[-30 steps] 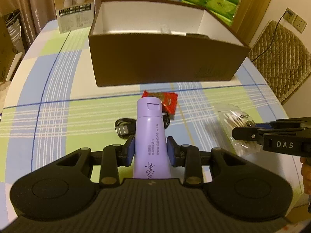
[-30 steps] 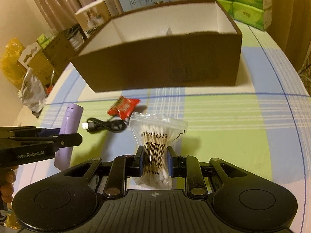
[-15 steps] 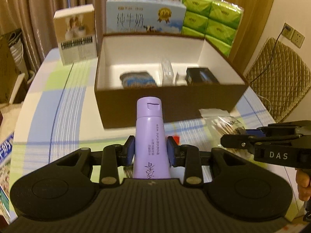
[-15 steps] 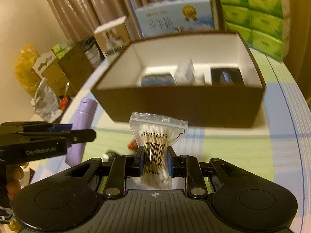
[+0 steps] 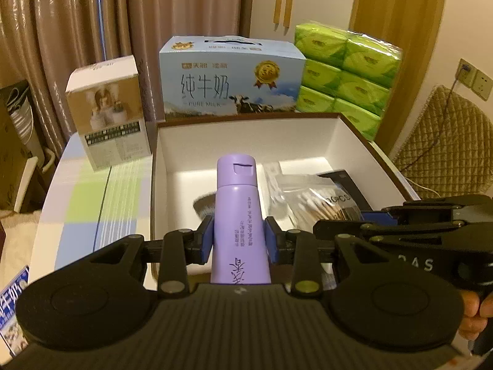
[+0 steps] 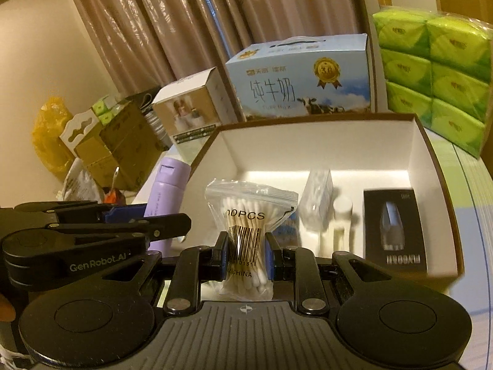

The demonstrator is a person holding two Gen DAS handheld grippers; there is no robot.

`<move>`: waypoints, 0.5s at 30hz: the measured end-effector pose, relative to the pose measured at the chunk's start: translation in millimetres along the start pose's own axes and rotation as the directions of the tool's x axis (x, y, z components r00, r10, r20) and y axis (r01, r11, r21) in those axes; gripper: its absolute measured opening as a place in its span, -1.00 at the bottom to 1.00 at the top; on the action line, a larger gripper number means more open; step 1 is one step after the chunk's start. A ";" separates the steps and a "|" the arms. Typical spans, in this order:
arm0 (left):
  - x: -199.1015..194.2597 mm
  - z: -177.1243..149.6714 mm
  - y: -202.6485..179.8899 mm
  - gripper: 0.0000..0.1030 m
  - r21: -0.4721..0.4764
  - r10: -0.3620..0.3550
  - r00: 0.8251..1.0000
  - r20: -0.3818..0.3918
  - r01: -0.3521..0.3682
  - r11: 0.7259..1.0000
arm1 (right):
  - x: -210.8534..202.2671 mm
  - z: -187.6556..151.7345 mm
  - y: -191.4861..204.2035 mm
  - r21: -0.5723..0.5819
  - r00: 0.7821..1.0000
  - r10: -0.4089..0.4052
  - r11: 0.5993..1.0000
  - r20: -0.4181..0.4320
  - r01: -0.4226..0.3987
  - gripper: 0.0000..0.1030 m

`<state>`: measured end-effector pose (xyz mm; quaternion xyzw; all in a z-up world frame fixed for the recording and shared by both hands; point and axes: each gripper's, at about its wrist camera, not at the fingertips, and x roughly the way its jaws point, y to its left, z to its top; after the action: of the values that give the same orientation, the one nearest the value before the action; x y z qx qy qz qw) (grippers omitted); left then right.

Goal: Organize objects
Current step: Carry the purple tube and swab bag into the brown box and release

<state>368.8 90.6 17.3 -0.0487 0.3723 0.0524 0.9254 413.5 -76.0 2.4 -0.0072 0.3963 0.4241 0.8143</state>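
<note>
left tool (image 5: 238, 243) gripping the purple bottle (image 5: 238, 222), right tool (image 6: 246, 254) pinching the cotton swab bag (image 6: 246, 234), both hovering over the open brown box (image 6: 431, 166)

Warm, dim indoor light; strong fisheye bend at the edges.
A yellowish cast covers both views, the curtains (image 6: 160, 30) show streaky sheen, the box (image 6: 416, 154) floor glows pale, and items inside it look softly blurred.
</note>
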 end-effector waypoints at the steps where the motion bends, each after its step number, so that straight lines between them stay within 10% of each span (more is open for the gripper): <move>1: 6.4 5.4 1.9 -0.42 0.002 0.005 1.000 -0.005 -0.005 1.000 | 5.8 5.1 -2.5 0.004 1.000 -0.002 1.000 -0.001 0.002 -0.61; 15: 93.4 49.1 31.4 -0.42 0.015 0.055 0.996 -0.072 -0.054 0.998 | 76.5 49.4 -38.6 0.065 0.999 -0.030 0.997 -0.033 0.032 -0.61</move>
<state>465.2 133.7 -13.8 -0.0345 0.4072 0.0735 0.9097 496.9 -31.1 -26.1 0.0066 0.4227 0.3981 0.8141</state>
